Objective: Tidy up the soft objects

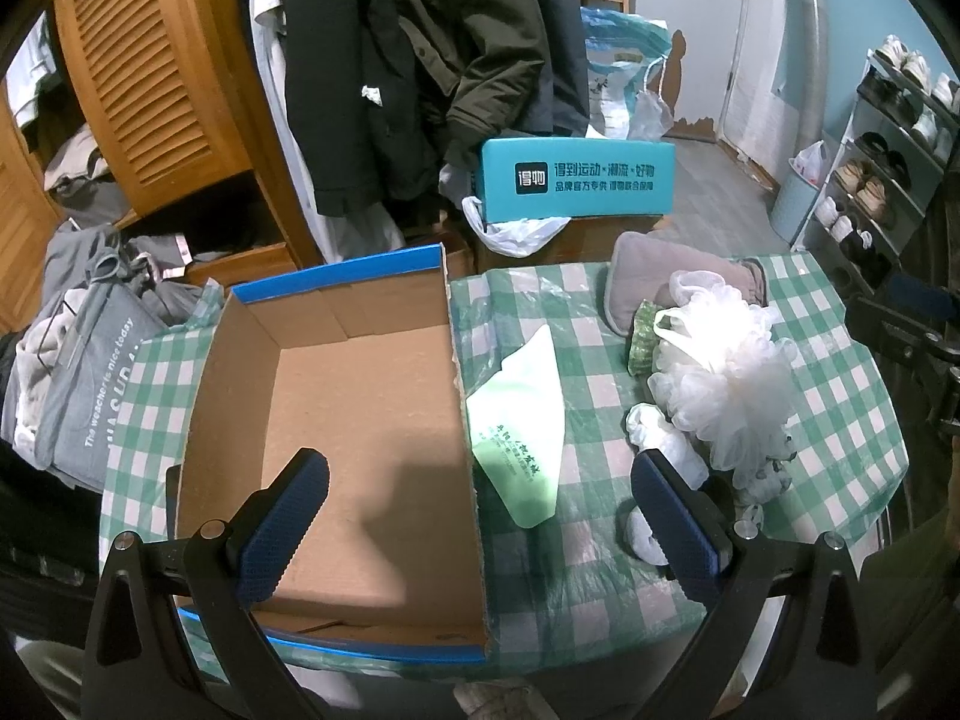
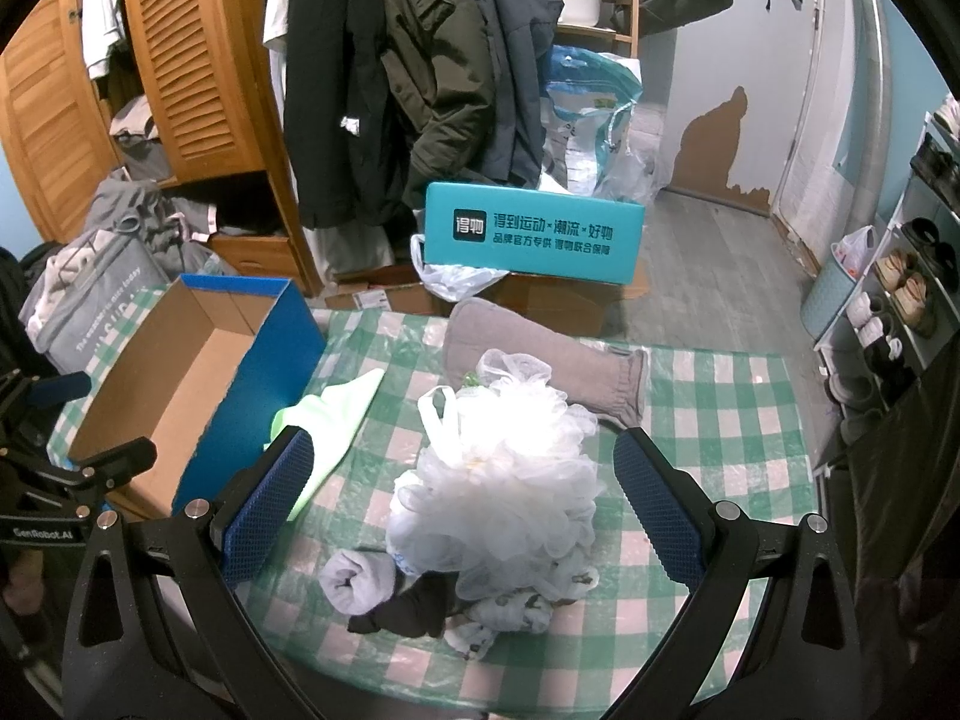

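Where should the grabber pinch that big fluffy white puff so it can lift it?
Pinch the white mesh puff across its bulging middle, coming down from above with the right tool, which is open around it. The ruffles squash easily, and small socks crowd its base, so a high grip probably avoids them.

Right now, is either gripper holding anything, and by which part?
Nothing is held. The left gripper is open above the box; the right gripper is open around the bath puff without closing on it.

Both wrist views look down, sharing the box [image 1: 336,420] and table [image 2: 720,420].
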Available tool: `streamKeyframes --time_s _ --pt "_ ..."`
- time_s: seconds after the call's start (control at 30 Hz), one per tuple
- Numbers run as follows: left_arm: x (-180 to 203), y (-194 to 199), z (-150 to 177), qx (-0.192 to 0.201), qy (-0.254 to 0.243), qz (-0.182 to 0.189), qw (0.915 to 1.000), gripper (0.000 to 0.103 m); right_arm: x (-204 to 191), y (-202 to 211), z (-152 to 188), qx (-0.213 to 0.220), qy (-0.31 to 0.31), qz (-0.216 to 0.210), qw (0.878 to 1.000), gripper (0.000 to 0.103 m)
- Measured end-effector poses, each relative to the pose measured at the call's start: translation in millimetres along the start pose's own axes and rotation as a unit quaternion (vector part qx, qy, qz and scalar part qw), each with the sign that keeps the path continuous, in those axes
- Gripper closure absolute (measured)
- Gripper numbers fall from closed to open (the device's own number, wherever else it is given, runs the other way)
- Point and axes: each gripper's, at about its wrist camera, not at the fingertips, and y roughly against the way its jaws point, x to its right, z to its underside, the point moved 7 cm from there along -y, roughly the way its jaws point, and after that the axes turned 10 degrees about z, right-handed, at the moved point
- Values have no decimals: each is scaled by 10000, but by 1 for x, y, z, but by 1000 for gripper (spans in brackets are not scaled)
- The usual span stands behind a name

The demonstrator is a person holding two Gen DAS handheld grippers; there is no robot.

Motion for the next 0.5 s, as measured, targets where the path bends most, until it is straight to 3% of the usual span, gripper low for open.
streamKeyframes --time_s 0.5 --pt "-1 0 -1 -4 3 -8 10000 1 2 0 0 -12 3 9 10000 4"
